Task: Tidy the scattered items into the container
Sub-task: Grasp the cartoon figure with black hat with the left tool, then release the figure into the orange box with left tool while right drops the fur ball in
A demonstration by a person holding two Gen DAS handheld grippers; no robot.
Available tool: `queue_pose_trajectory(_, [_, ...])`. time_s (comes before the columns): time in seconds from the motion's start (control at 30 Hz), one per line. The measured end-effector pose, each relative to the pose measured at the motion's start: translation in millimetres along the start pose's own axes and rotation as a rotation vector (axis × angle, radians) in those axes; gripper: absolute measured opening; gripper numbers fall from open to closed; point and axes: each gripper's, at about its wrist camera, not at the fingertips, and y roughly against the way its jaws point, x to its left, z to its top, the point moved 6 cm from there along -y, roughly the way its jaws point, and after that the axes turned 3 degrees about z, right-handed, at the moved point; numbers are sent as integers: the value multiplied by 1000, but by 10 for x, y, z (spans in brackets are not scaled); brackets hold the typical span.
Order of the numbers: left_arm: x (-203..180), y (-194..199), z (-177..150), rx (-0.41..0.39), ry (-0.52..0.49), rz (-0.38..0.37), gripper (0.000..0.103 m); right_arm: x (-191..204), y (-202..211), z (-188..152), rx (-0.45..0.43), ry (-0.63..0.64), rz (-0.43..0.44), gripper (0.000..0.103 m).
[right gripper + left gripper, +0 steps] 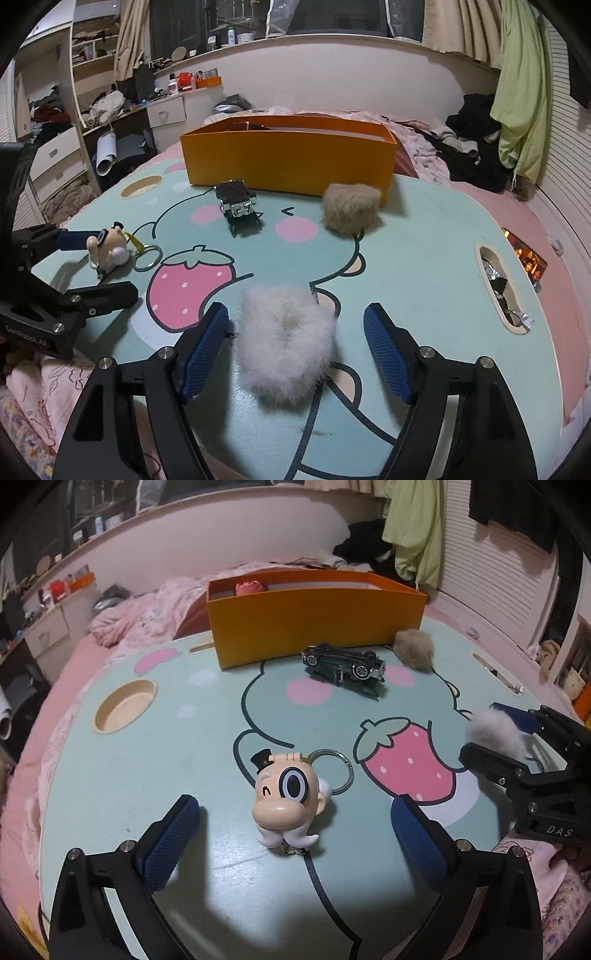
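Straddled by the wide-apart left gripper (pixel 295 843), a cartoon-head keychain (pixel 290 803) lies on the table while the parted right gripper (pixel 295 345) flanks a white fluffy scrunchie (pixel 286 341); both grasps pend, closing next, then carrying to the orange box (pixel 291 162).

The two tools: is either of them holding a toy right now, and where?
No, nothing is held. The left tool stands open around the keychain head, and the right tool stands open around the white fluffy scrunchie, pads not pressing on it.

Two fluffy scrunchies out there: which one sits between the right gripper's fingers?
The white scrunchie, lying between the open right gripper fingers, untouched. The brown scrunchie sits far off, beside the orange box.
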Motion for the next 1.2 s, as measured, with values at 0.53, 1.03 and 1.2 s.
queue_pose_trajectory(0.53, [7, 123, 60, -53, 10, -9, 35, 6, 29, 7, -20, 0, 10, 33])
queue_pose_trajectory(1.03, [28, 439, 891, -170, 20, -122, 35, 71, 146, 761, -74, 4, 75, 33])
queue_pose_trajectory(1.2, [142, 291, 1541, -177, 29, -101, 35, -79, -21, 1285, -85, -58, 78, 33])
